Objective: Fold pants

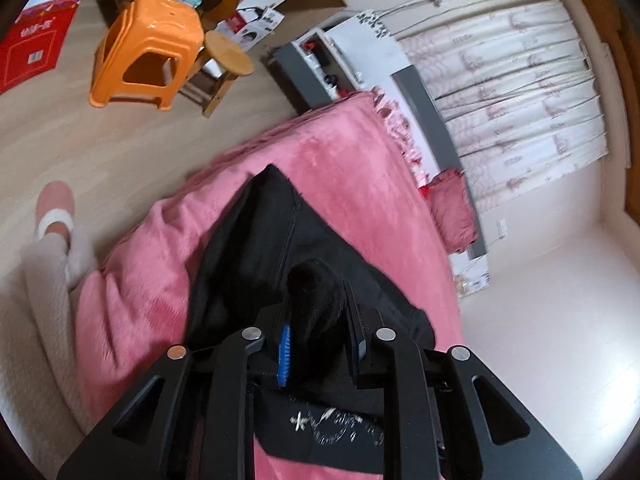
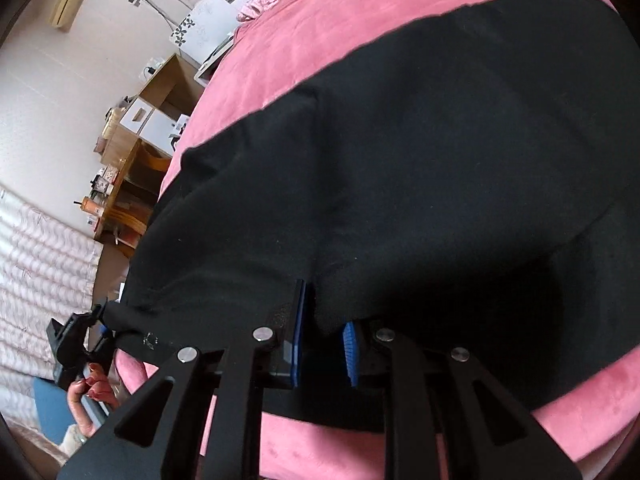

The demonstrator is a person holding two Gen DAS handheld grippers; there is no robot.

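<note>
Pants (image 2: pixel 400 168), black, spread across the pink bed (image 2: pixel 280 52), and both tools have hold of them. Left tool (image 1: pixel 316 344) is clenched on a bunched fold of the black cloth, the lump standing up between its blue-edged pads. Right tool (image 2: pixel 322 344) is clamped on the near edge of the pants, cloth tucked down between its pads. In the right view the left tool shows at the far left corner of the garment, with fingers (image 2: pixel 94 390) wrapped round its handle. White stitching near the edge is too blurred to read.

Beyond the bed: an orange stool (image 1: pixel 148 52) on the floor, a round wooden stool (image 1: pixel 228 54) just beside it, and a slipper (image 1: pixel 54 210) on the person's foot. Open shelving (image 2: pixel 132 120) holds small boxes; their contents can't be made out. Much of the pants is cut off at the frame's right edge.
</note>
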